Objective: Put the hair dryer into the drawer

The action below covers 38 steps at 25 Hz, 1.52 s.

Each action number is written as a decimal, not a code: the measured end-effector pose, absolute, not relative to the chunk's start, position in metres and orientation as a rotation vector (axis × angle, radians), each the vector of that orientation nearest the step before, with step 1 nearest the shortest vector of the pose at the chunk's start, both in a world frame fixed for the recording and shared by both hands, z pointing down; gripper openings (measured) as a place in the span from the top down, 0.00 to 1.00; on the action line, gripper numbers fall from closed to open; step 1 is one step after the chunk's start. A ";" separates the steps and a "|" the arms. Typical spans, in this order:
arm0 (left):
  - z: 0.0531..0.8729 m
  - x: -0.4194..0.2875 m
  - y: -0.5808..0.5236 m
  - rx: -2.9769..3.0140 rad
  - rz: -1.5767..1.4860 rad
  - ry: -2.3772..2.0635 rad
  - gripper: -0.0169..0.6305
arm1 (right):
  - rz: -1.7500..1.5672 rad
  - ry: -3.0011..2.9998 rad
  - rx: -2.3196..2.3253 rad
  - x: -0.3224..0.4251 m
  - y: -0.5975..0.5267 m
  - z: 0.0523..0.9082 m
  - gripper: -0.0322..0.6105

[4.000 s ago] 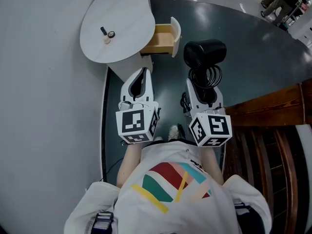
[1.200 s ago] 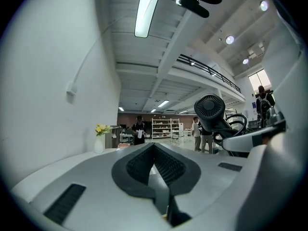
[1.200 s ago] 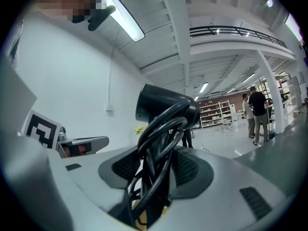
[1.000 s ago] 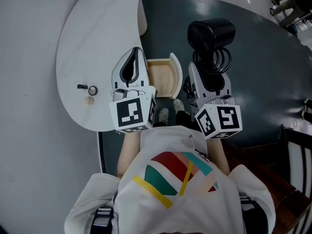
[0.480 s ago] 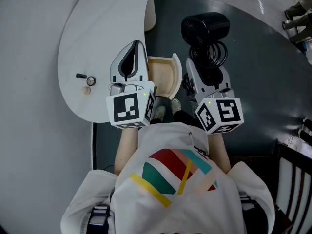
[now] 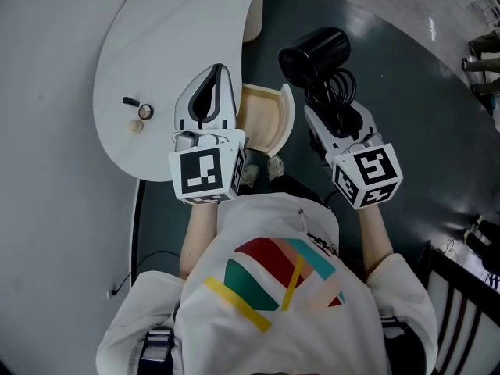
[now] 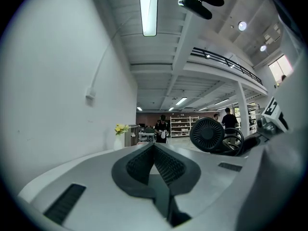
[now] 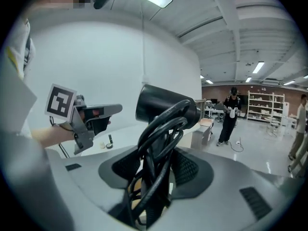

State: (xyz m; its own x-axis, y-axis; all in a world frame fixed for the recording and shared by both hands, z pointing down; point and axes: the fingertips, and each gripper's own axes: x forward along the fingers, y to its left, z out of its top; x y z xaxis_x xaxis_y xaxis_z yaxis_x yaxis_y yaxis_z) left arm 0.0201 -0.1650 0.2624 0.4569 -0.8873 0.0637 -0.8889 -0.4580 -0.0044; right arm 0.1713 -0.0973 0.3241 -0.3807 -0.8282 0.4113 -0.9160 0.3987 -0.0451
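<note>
Black hair dryer [image 6: 315,51] is sticking out at eleven o'clock from the right gripper [image 6: 334,114], whose jaws are clamping its cord-wrapped handle.

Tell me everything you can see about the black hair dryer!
The hair dryer is black, matte plastic by its look, with a short round barrel and a grille on one end. Its black cord is coiled in loops by the handle. The right hand-held gripper clamps handle and cord together, holding it in the air beside the open wooden drawer, grille end turned toward the drawer side. Nothing else touches it.
</note>
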 end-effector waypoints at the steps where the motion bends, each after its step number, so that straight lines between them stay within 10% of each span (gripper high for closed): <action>1: 0.264 0.017 -0.165 2.650 0.093 -1.630 0.94 | 0.366 -2.332 1.471 0.170 -0.098 0.327 0.63; 38: 0.328 -0.064 -0.133 2.310 0.202 -1.900 0.95 | 0.297 -1.819 0.247 0.135 -0.051 0.538 0.63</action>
State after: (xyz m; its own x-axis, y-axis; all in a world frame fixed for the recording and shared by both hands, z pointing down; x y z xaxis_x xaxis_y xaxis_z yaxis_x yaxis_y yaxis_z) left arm -0.0640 -0.1331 0.3284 0.1915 -0.9621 0.1942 -0.9814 -0.1902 0.0253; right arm 0.1348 -0.0506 0.5384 -0.2625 -0.0136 0.9648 -0.3198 0.9446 -0.0737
